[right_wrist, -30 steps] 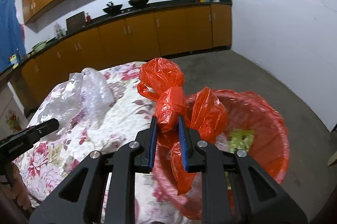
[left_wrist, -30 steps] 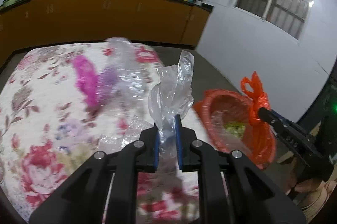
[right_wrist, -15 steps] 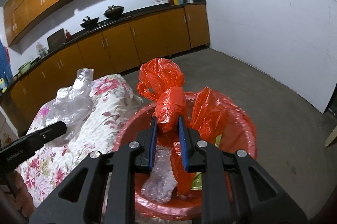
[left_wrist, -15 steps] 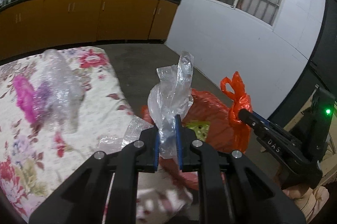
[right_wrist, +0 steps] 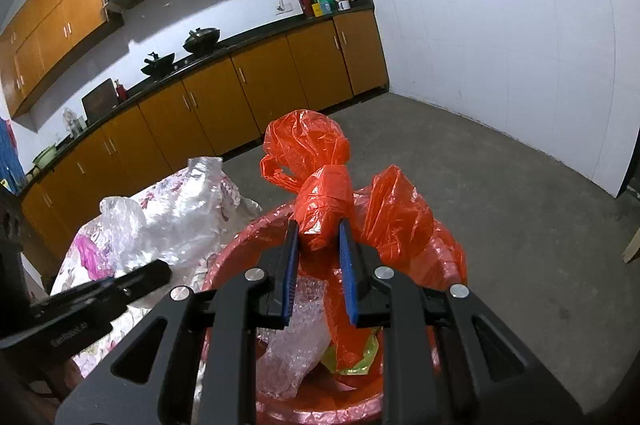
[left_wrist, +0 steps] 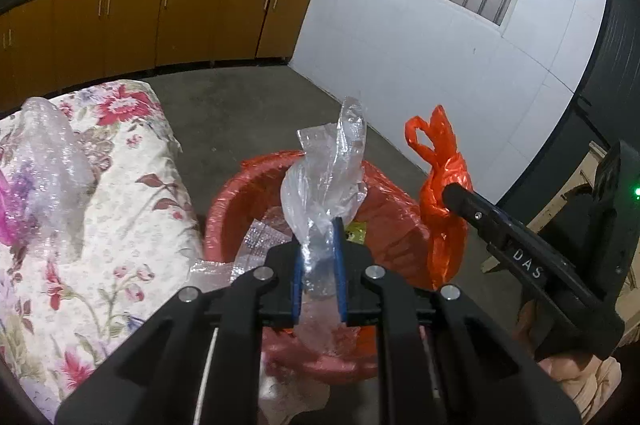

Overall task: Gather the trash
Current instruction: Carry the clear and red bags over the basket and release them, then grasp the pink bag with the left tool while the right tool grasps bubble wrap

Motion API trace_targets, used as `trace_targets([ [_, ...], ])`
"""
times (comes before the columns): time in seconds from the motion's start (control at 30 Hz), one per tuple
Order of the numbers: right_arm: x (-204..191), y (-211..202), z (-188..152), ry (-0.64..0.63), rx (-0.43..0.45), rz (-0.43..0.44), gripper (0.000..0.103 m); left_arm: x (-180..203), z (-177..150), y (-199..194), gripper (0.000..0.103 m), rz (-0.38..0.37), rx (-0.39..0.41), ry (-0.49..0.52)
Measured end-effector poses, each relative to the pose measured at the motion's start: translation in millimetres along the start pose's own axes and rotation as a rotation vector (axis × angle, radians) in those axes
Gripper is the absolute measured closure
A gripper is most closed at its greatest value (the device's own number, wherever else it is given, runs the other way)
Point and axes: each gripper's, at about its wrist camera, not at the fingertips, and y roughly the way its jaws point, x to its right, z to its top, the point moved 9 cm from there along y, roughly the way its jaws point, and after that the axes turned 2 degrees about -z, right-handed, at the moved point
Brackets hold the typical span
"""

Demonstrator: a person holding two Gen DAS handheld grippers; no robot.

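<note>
A: What are you holding in your left gripper (left_wrist: 318, 257)?

B: You are pinching a crumpled clear plastic bag (left_wrist: 326, 181) between its narrow blue pads, over the red-lined trash bin (left_wrist: 228, 209).

A: And your right gripper (right_wrist: 319, 267)?

B: You are clamping the red bin liner's handle (right_wrist: 326, 203) there, at the bin's rim. Bubble wrap (right_wrist: 294, 341) is lying inside the bin, and more clear plastic (left_wrist: 44, 161) is sitting on the floral tablecloth (left_wrist: 120, 225) beside it.
</note>
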Motion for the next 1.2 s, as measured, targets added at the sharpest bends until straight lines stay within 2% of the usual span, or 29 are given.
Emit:
trace_targets([
  [0.13,2.5,1.1,2.9,0.016,-0.001,0.022,0.081,4.0,0.8,10.7,0.087,-0.01,-0.013,-0.002],
  [0.27,6.2,-0.2,5.9,0.032,0.007,0.047,0.077,0.8,-1.8,19.8,0.071,-0.004,-0.025,-0.017],
  [0.53,14.8,-1.8,3.2,0.035,0.002,0.036,0.067,-22.8,-10.0,17.3,0.059,0.044,-0.03,-0.054],
  [0.6,16.7,-2.3,0.0,0.03,-0.002,0.021,0.062,-33.7,-10.4,8.2,0.051,0.09,-0.006,-0.05],
  [0.73,14.6,-6.4,0.0,0.001,0.014,-0.005,0.041,-52.1,-11.1,-12.4,0.036,0.185,0.04,-0.02],
  [0.77,10.5,-7.7,-0.5,-0.017,0.018,-0.006,0.038,-60.1,-12.8,-19.7,0.032,0.219,0.054,-0.013],
  [0.83,2.5,-8.8,-0.4,-0.051,0.027,-0.007,0.029,-71.5,-15.4,-30.7,0.03,0.262,0.068,-0.01],
  [1.0,-28.4,-6.4,-3.9,-0.131,0.032,0.004,0.02,-116.5,-24.9,-59.3,0.024,0.376,0.087,-0.041],
  [1.2,-76.6,2.7,-8.4,-0.192,0.012,0.072,0.02,-173.6,-35.7,-96.9,0.022,0.491,0.117,-0.116],
])
